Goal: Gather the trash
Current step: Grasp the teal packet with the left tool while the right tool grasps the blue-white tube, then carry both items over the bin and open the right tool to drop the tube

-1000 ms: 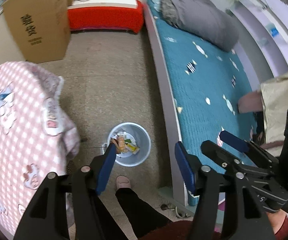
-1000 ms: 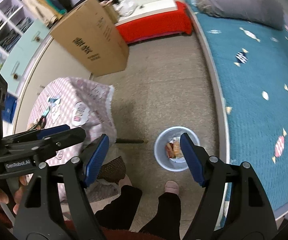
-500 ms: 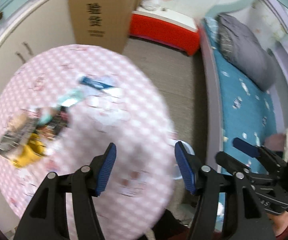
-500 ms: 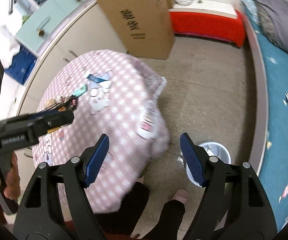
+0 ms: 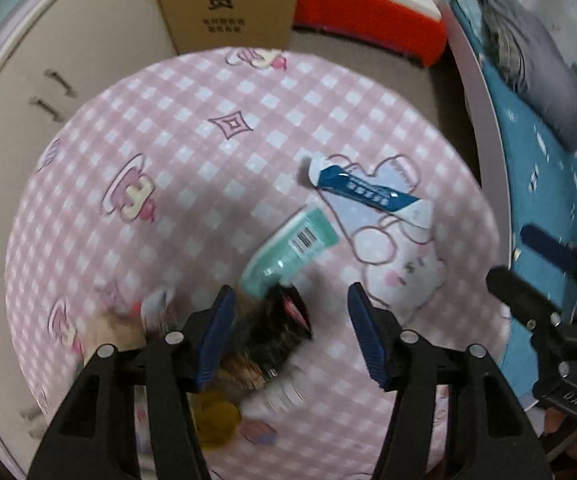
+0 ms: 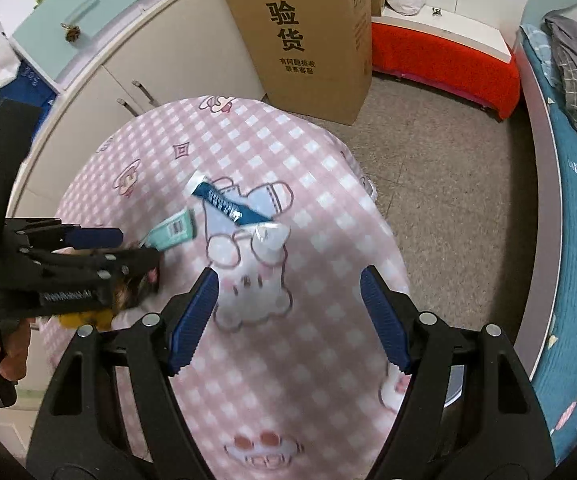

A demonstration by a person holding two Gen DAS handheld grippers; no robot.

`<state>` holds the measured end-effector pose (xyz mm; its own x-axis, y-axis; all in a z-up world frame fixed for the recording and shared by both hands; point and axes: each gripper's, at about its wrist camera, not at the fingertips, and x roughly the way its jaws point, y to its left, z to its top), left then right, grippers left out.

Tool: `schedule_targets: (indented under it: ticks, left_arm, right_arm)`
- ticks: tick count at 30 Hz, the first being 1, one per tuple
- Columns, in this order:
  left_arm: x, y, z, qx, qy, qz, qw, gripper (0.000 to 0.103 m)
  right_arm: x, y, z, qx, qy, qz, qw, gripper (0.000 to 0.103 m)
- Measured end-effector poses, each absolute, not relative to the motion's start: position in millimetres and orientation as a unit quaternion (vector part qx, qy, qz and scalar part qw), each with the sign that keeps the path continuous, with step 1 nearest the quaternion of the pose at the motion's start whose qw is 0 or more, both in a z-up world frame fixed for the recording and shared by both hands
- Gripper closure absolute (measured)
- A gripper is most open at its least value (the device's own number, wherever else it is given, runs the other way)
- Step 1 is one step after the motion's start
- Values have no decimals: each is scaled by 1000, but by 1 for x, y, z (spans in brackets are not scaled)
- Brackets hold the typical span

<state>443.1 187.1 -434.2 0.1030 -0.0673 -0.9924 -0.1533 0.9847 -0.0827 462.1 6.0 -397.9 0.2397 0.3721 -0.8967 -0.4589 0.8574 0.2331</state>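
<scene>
The left black two-finger gripper with blue pads was held over a round table covered in pink-and-white checked cloth with cartoon prints, its jaws spread wide apart and nothing clamped between them. Directly below the gap between its pads, a dark crumpled snack wrapper was seen lying on the cloth, blurred in the left wrist view. A mint-green flattened tube with a barcode was found just beyond that wrapper, and a dark blue and white sachet lay farther out, near the green tube but apart from it. A yellowish piece of trash was partly hidden under the left finger; its kind could not be told.

The right black two-finger gripper with blue pads was held above the cartoon print on the same cloth, its jaws likewise wide apart and empty. Past the table a tall brown cardboard box with black printed characters was seen standing on the floor, beside a low red-skirted bench.
</scene>
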Motion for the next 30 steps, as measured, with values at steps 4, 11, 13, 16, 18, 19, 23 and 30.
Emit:
schedule_targets:
  ticks: [4,11,13,16,18,19,23,30]
  left_arm:
    - [459,190,-454,-56,686,12,726,57]
    - [465,188,-464,-23,686,-17,727,65]
    - [463,188,-465,-20,679,-21,734,68]
    - [459,190,-462,-26,667,-17,744,72]
    - [451,199,-458,-44,660,-7,750,81]
    - [450,204,-454,-54,654,1,754,84]
    - [447,222,-438,-82,633,22,769,100]
    - [433,228,-389,-86,598,53,795,103]
  right_arm:
    - [476,23,-409,-52,562,256,785,30]
    - [486,63,-419,-105,552,277,780,30]
    - [487,75,-422,-124,546,286,778,30]
    - [491,85,-427,-137,543,295,774,33]
    - [493,92,-434,-150,547,302,766,41]
    - [493,95,-437,-156,549,306,762,44]
    - [488,101,-442,-187,543,314,756,63]
    - [481,82,-431,-137,564,352,734,90]
